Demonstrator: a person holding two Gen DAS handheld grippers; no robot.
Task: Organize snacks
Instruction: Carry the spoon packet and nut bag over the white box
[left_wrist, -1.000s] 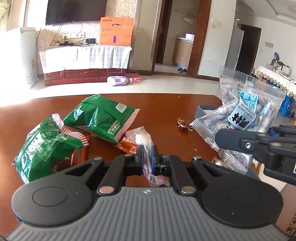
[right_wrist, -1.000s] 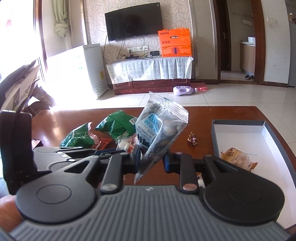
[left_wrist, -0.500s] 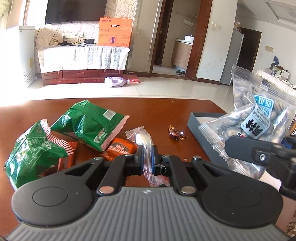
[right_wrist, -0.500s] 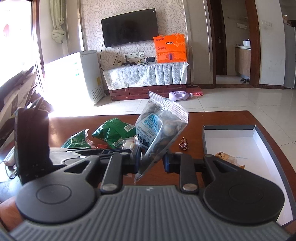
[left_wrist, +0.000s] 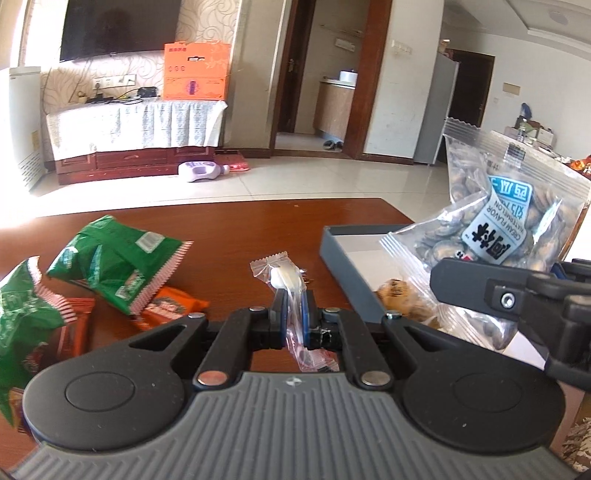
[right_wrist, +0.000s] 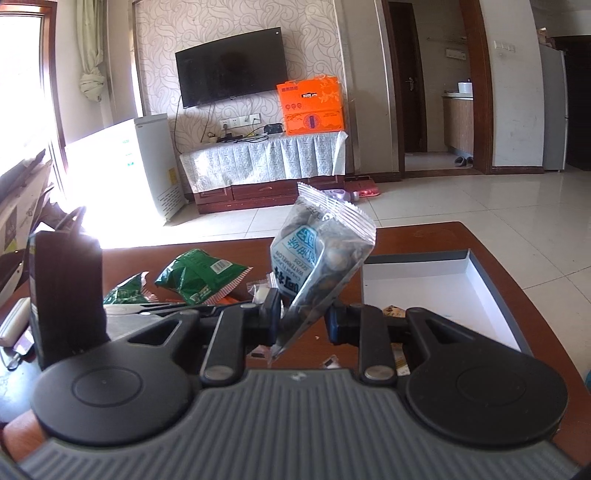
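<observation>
My left gripper (left_wrist: 293, 314) is shut on a small clear-wrapped white candy (left_wrist: 282, 275), held above the brown table (left_wrist: 229, 225). My right gripper (right_wrist: 304, 317) is shut on a clear bag of watermelon seeds (right_wrist: 317, 258), which stands upright between its jaws; the same seed bag (left_wrist: 491, 236) shows at the right of the left wrist view, over the grey box (left_wrist: 334, 245). That white-lined box (right_wrist: 443, 295) lies on the table's right side with a small snack packet (left_wrist: 397, 291) inside. Two green snack bags (left_wrist: 114, 266) and an orange packet (left_wrist: 170, 308) lie at the left.
A dark upright object (right_wrist: 66, 295) stands at the left edge of the right wrist view. The table's far edge (right_wrist: 424, 227) drops to a tiled floor. Beyond stand a TV stand with an orange carton (right_wrist: 312, 105) and a white cabinet (right_wrist: 147, 166).
Both grippers have moved right with their loads: the green bags slid left in view, and the grey box came closer. The seed bag now hangs over the box.
</observation>
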